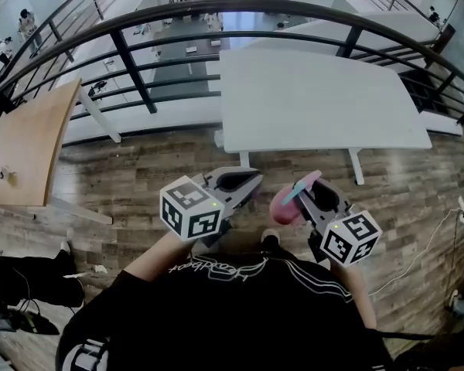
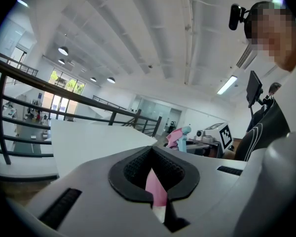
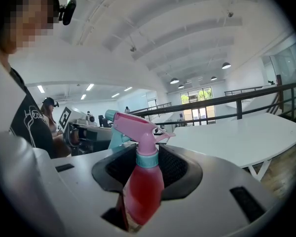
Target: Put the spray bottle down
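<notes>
**Bottle in right jaws, table ahead**

Right gripper [image 3: 147, 169] clamped on the red bottle [image 3: 140, 191] at its body, long axis along the jaw line, neck and pink trigger past the tips. Held in the air, white table [image 1: 317, 99] ahead and well apart. Left gripper [image 2: 155, 174] nipped together on a pink strip [image 2: 153, 189], no part in this.
</notes>
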Demonstrator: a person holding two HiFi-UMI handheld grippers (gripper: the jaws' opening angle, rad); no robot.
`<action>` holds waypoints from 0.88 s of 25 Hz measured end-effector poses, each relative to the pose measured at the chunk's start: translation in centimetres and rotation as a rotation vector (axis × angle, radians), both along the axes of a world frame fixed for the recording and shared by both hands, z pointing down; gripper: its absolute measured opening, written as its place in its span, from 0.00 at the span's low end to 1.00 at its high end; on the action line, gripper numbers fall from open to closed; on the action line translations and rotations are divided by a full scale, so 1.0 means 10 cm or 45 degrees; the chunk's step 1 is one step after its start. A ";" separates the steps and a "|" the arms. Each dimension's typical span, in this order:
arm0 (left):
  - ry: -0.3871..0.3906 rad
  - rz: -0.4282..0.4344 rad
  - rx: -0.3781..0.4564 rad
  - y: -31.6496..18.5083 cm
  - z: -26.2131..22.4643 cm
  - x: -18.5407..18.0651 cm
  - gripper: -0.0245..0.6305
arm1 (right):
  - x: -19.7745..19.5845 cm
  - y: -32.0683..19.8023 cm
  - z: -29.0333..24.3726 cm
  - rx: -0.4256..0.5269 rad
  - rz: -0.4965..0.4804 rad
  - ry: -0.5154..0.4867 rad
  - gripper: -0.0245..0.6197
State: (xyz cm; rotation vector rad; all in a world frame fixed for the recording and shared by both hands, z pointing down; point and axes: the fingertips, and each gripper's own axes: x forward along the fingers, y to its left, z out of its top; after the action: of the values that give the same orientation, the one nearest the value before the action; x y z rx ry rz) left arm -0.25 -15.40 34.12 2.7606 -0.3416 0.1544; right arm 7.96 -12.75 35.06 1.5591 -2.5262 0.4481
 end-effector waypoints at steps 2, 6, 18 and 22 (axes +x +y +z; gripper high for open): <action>0.003 -0.012 0.004 -0.12 0.00 0.07 0.05 | 0.08 -0.09 0.02 0.002 -0.010 -0.015 0.26; 0.001 -0.033 0.016 -0.38 0.03 0.21 0.05 | 0.23 -0.39 0.07 0.006 -0.031 -0.024 0.26; -0.056 -0.153 -0.092 -1.34 0.47 0.86 0.05 | 0.96 -1.51 0.41 -0.059 -0.117 -0.101 0.26; -0.062 -0.187 -0.139 -1.75 0.61 1.10 0.05 | 1.21 -1.96 0.56 -0.105 -0.142 -0.107 0.26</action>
State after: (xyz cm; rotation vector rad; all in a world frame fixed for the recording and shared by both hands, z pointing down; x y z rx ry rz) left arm 10.71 -32.94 40.17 2.6162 -0.5312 0.1969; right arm 20.05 -32.32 40.62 1.3910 -2.6042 0.6061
